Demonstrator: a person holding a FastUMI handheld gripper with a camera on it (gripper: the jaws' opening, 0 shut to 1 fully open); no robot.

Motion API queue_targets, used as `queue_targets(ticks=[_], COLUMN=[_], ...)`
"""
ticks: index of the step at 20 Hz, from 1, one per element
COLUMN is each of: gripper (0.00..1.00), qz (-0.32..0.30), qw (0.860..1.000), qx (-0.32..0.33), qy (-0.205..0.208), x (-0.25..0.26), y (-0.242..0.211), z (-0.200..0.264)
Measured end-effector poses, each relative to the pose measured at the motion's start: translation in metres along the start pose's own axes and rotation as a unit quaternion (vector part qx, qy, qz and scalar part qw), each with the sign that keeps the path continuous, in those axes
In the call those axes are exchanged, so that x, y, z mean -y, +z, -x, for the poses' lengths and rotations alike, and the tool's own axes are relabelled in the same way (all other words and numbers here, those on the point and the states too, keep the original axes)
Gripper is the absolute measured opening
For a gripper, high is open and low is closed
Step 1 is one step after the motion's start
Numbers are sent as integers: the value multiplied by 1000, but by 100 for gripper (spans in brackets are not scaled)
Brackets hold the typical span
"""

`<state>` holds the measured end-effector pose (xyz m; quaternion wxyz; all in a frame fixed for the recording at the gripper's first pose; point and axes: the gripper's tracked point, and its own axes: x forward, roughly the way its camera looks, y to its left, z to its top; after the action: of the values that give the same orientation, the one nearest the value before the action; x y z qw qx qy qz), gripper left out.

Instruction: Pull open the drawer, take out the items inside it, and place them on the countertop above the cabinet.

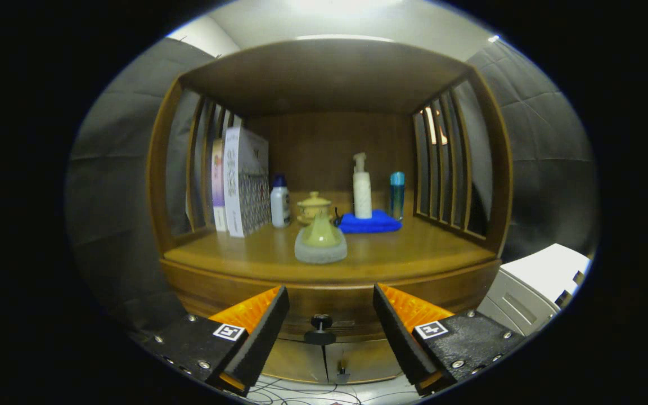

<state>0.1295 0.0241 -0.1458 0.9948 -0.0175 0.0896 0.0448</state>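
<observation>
A wooden cabinet stands ahead, its countertop [414, 253] set inside a slatted wooden frame. Below the countertop's front edge runs the drawer front [352, 306] with a small dark round knob [321, 323]. The drawer is closed, so whatever it holds is hidden. My gripper [329, 326] is open, with the knob between the fingertips and slightly beyond them. Neither finger touches it.
On the countertop sit a green cone-shaped object on a grey base [320, 243], a yellow lidded pot [314, 207], a white bottle [280, 202], a pump bottle [362, 188] on a blue cloth [370, 223], a teal bottle [397, 194] and boxes [245, 183]. A white unit [538, 287] stands to the right. Cabinet doors [324, 360] lie below the drawer.
</observation>
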Motion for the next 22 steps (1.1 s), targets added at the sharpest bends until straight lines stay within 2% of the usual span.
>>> queue_targets(ticks=[5,9,11,13,17,20,22], gripper=[93,93,93,93,93,93,93], qz=[-28,-11,-24,-35,12,1,-14], qw=[995,993,993,993,993,996,996], qx=[93,118,118,108,115,84,82], qy=[-9,-16,-8,17,-20,0,35], x=[13,3,-9,-26,-20,-46,-64], y=[105,147,148,145,135,110,112], z=[77,133,148,155,158,157,156])
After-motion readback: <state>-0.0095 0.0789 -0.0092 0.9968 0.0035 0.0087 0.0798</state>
